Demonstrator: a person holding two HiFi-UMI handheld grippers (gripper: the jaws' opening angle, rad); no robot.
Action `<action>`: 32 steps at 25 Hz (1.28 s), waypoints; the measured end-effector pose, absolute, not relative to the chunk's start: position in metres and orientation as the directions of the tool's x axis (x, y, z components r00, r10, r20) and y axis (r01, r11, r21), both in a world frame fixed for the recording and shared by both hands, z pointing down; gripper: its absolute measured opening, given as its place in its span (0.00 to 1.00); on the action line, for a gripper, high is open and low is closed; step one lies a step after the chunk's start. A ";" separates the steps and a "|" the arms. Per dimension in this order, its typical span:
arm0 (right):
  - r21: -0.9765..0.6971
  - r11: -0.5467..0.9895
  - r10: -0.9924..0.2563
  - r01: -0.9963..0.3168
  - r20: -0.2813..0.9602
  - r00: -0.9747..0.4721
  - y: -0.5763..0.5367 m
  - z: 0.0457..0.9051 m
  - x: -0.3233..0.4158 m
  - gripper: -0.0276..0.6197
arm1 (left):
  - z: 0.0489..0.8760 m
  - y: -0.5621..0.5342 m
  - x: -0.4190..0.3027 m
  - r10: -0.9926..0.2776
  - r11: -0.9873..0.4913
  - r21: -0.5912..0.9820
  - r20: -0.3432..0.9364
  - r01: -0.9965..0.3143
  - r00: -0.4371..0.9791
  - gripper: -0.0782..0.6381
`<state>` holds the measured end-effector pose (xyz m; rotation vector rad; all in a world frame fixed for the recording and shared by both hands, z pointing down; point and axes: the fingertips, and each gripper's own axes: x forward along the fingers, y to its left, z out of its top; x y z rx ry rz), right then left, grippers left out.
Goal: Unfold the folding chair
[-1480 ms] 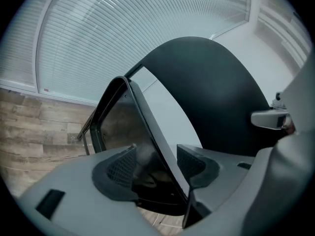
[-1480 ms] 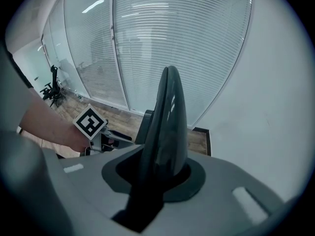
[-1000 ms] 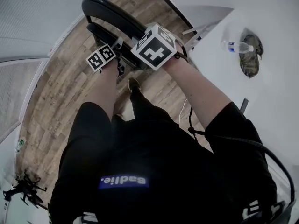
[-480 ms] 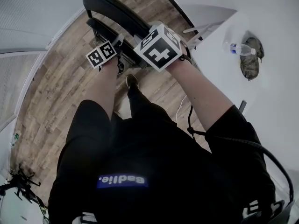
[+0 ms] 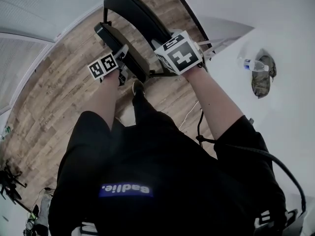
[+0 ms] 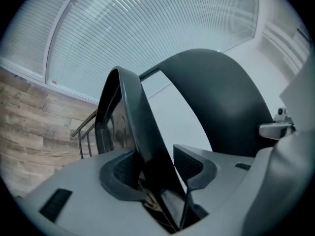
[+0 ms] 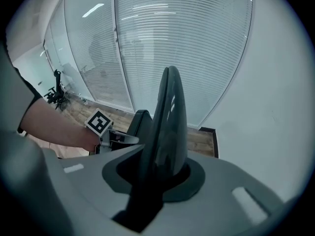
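The black folding chair stands in front of me on the wooden floor. In the head view its curved backrest (image 5: 135, 11) arches above the seat (image 5: 118, 43). My left gripper (image 5: 119, 59) has just been closing, and the seat's edge (image 6: 130, 112) is now pinched between its pads; in the left gripper view (image 6: 157, 163) the backrest (image 6: 221, 102) looms to the right. My right gripper (image 5: 172, 50) is shut on the backrest's rim (image 7: 167, 117), which runs straight up out of its jaws (image 7: 157, 173). The seat (image 7: 140, 124) and the left gripper's marker cube (image 7: 98, 123) show beyond it.
A white table (image 5: 275, 28) at the right holds a water bottle (image 5: 251, 64) and a camouflage cloth (image 5: 262, 75). Glass walls with blinds (image 7: 162, 38) close off the far side. A dark stand (image 5: 7, 178) sits at lower left. My shoe (image 5: 139, 87) is under the chair.
The two grippers have moved apart: the left one has drawn the seat away from the backrest, and the gap between seat and backrest has widened. The chair sits further right in the view.
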<state>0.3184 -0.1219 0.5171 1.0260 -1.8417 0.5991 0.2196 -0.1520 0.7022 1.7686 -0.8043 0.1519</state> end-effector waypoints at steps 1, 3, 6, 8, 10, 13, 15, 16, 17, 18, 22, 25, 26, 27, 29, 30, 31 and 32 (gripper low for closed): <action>0.006 0.531 -0.395 -0.847 0.886 -0.241 -0.120 0.518 0.313 0.18 | 0.705 -0.149 0.206 -0.446 -0.121 0.803 0.481 -0.583 0.755 0.38; -0.011 0.524 -0.388 -0.852 0.887 -0.250 -0.118 0.520 0.304 0.17 | 0.714 -0.144 0.175 -0.462 -0.076 0.804 0.496 -0.590 0.735 0.38; -0.031 0.529 -0.380 -0.848 0.885 -0.268 -0.115 0.528 0.294 0.17 | 0.735 -0.128 0.131 -0.492 0.008 0.806 0.518 -0.591 0.700 0.38; -0.045 0.535 -0.370 -0.844 0.885 -0.282 -0.114 0.534 0.286 0.17 | 0.747 -0.119 0.105 -0.510 0.045 0.817 0.514 -0.575 0.690 0.38; -0.056 0.535 -0.366 -0.843 0.884 -0.291 -0.114 0.538 0.278 0.17 | 0.756 -0.115 0.085 -0.520 0.051 0.825 0.504 -0.563 0.690 0.38; -0.063 0.532 -0.363 -0.844 0.884 -0.295 -0.114 0.544 0.269 0.17 | 0.769 -0.111 0.063 -0.525 0.053 0.832 0.493 -0.552 0.693 0.38; -0.069 0.532 -0.357 -0.844 0.885 -0.298 -0.114 0.549 0.263 0.17 | 0.779 -0.107 0.048 -0.534 0.065 0.838 0.488 -0.541 0.691 0.38; -0.074 0.531 -0.355 -0.844 0.885 -0.301 -0.114 0.552 0.260 0.17 | 0.784 -0.105 0.039 -0.539 0.072 0.841 0.485 -0.537 0.688 0.38; -0.080 0.530 -0.353 -0.844 0.885 -0.305 -0.114 0.555 0.256 0.17 | 0.790 -0.103 0.030 -0.544 0.078 0.842 0.484 -0.533 0.685 0.38; -0.087 0.528 -0.352 -0.845 0.883 -0.311 -0.114 0.558 0.254 0.17 | 0.796 -0.101 0.022 -0.548 0.084 0.843 0.484 -0.531 0.682 0.38; -0.114 0.525 -0.350 -0.843 0.875 -0.336 -0.109 0.569 0.254 0.17 | 0.820 -0.092 0.001 -0.548 0.113 0.842 0.496 -0.528 0.674 0.39; -0.139 0.526 -0.339 -0.839 0.870 -0.357 -0.105 0.578 0.248 0.16 | 0.841 -0.082 -0.021 -0.557 0.148 0.839 0.509 -0.524 0.657 0.40; -0.145 0.525 -0.337 -0.839 0.869 -0.361 -0.104 0.581 0.246 0.16 | 0.848 -0.079 -0.029 -0.566 0.155 0.842 0.505 -0.517 0.652 0.40; -0.148 0.524 -0.337 -0.839 0.868 -0.364 -0.103 0.583 0.245 0.16 | 0.855 -0.078 -0.036 -0.576 0.157 0.847 0.496 -0.508 0.650 0.40; -0.153 0.521 -0.338 -0.840 0.866 -0.368 -0.104 0.589 0.242 0.16 | 0.868 -0.077 -0.048 -0.594 0.153 0.860 0.474 -0.487 0.649 0.40; -0.156 0.520 -0.339 -0.840 0.865 -0.371 -0.105 0.593 0.239 0.16 | 0.874 -0.077 -0.055 -0.600 0.152 0.865 0.465 -0.479 0.651 0.40; -0.160 0.519 -0.338 -0.840 0.864 -0.374 -0.105 0.596 0.236 0.16 | 0.880 -0.075 -0.062 -0.602 0.150 0.869 0.458 -0.471 0.653 0.40; -0.165 0.517 -0.335 -0.840 0.864 -0.377 -0.104 0.600 0.233 0.16 | 0.886 -0.073 -0.068 -0.604 0.150 0.873 0.453 -0.464 0.656 0.40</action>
